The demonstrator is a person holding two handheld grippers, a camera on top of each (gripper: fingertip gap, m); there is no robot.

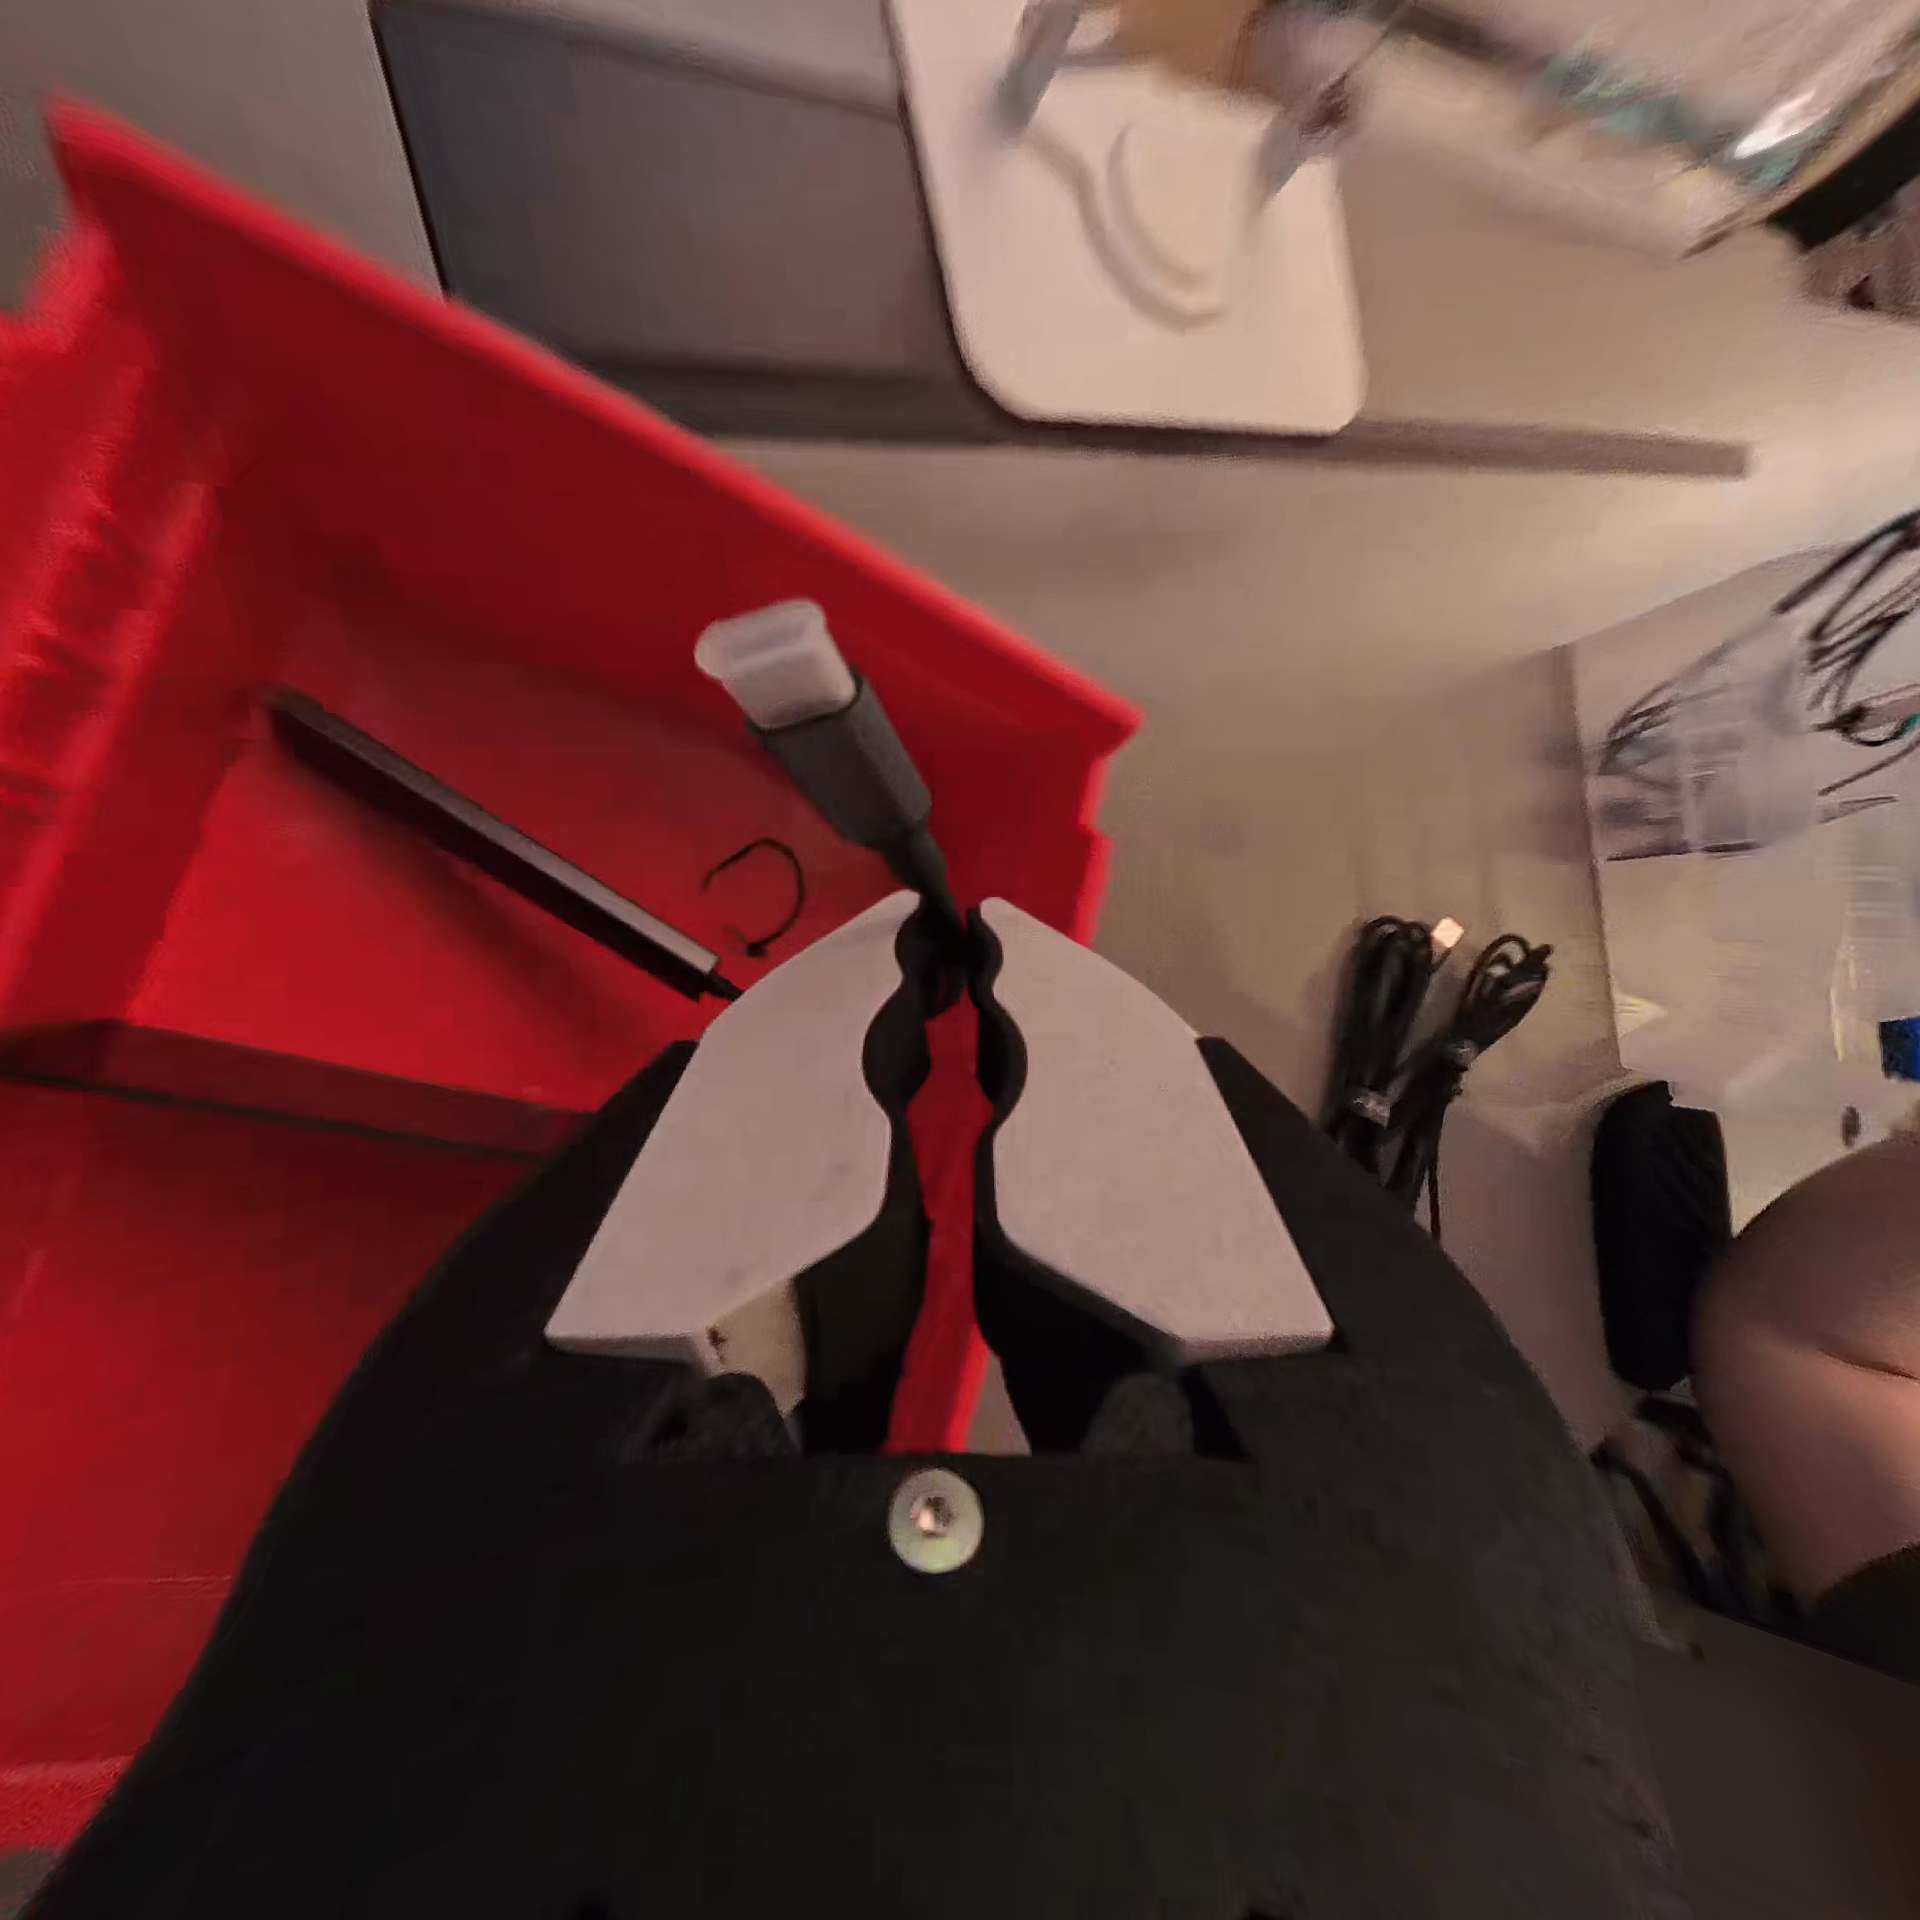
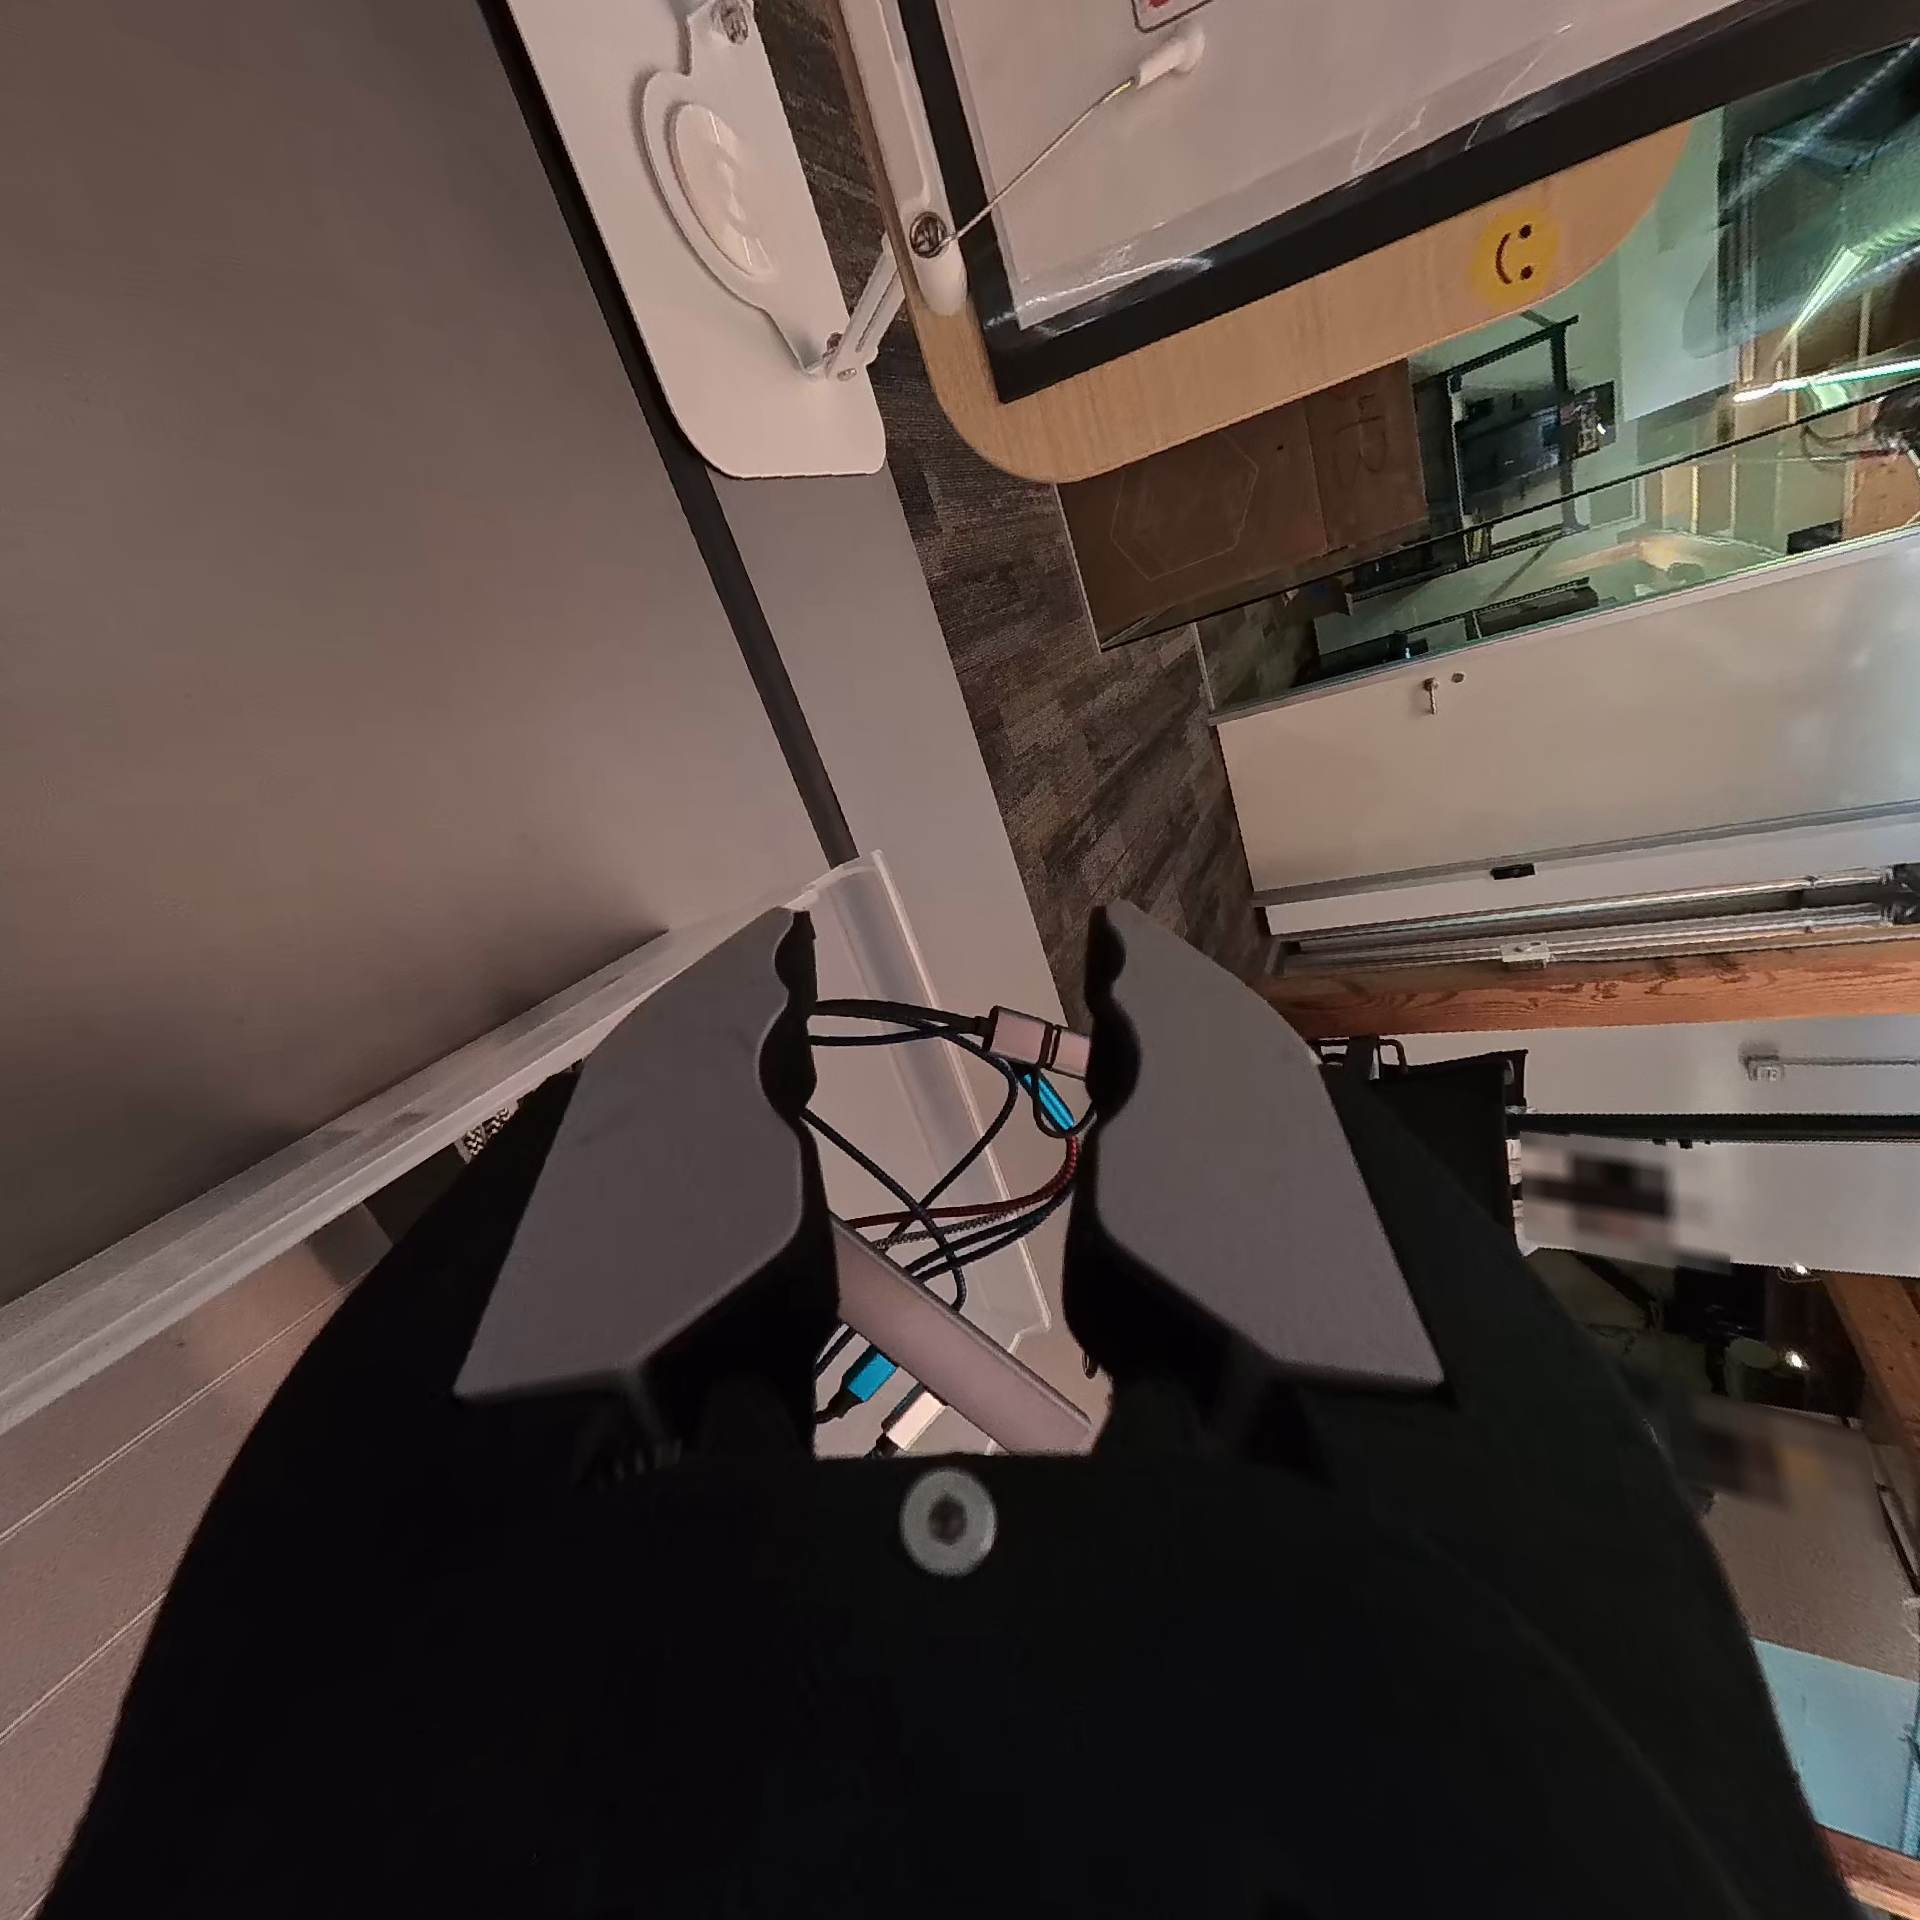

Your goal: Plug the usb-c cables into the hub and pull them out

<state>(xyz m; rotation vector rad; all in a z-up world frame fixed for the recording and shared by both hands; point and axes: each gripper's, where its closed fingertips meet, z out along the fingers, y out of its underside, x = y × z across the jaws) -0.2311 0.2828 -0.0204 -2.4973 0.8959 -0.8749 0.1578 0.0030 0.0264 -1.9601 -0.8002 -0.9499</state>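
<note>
My left gripper (image 1: 948, 920) is shut on the thin black cable just behind a dark plug (image 1: 847, 764). The plug wears a translucent cap (image 1: 767, 655) and sticks up and to the left, above a red bin (image 1: 416, 644). My right gripper (image 2: 945, 935) is open and empty. Between its fingers, farther off, lie tangled cables (image 2: 935, 1153) in a clear tray (image 2: 894, 987): a silver-pink plug (image 2: 1039, 1039), a blue plug (image 2: 1049, 1101) and a red braided cable (image 2: 997, 1205). A silver bar-shaped hub (image 2: 935, 1340) lies below them with blue and silver plugs at its near end.
In the red bin lie a black pen-like stick (image 1: 488, 842) and a small black tie (image 1: 764, 883). Bundled black cables (image 1: 1423, 1039) lie on the table to the right, beside a clear box of cables (image 1: 1745, 727). A white stand base (image 2: 748, 239) sits beyond the table. There is about 50 cm between the tips of the two grippers. It is some 15 cm from my right tips to the silver bar-shaped hub (image 2: 935, 1340).
</note>
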